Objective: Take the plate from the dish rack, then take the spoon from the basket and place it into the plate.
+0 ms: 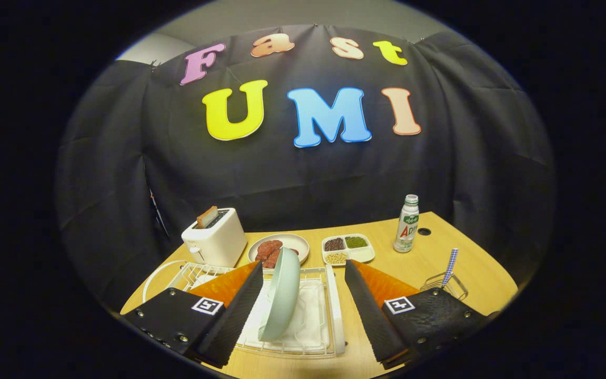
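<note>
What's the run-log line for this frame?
phase: approach | tongs: open, astride pale green round plate | plate: upright in white wire dish rack | spoon: untouched

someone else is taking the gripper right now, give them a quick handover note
Gripper: open, fingers spread wide to either side of the plate, not pressing on it.
Plate: pale green, standing on edge in the white dish rack, between the fingers and nearer the left one.
Spoon: checked handle sticking up from the wire basket, beyond the right finger.
Done: nothing yet; plate not gripped.
Left: close on the plate, lift it out and set it on the table, then fetch the spoon from the basket and put it in the plate.
</note>
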`<state>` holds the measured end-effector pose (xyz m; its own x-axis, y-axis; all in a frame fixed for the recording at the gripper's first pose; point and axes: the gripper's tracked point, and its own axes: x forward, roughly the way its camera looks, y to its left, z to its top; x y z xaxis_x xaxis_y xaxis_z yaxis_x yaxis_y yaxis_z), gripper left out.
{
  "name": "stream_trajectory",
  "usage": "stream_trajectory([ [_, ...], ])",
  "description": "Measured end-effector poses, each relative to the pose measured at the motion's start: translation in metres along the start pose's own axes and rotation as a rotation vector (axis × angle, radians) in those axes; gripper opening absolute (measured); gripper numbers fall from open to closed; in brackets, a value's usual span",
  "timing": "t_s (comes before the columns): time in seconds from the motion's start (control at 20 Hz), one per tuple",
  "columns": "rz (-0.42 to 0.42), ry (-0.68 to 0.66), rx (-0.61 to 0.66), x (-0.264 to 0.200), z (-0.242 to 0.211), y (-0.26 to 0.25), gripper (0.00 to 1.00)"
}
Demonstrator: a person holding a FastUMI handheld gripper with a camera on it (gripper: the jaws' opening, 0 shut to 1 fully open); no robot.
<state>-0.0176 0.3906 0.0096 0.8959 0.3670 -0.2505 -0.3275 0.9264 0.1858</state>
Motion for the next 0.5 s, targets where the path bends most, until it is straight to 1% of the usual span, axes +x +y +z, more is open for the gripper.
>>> stream_trajectory([
  [0.1, 0.018, 0.070, 0.009, 0.018, -0.017, 0.010, 0.96],
  [0.25, 0.015, 0.156, 0.038, 0.041, -0.038, 0.017, 0.96],
  [0.5, 0.030, 0.266, 0.064, 0.066, -0.064, 0.022, 0.95],
])
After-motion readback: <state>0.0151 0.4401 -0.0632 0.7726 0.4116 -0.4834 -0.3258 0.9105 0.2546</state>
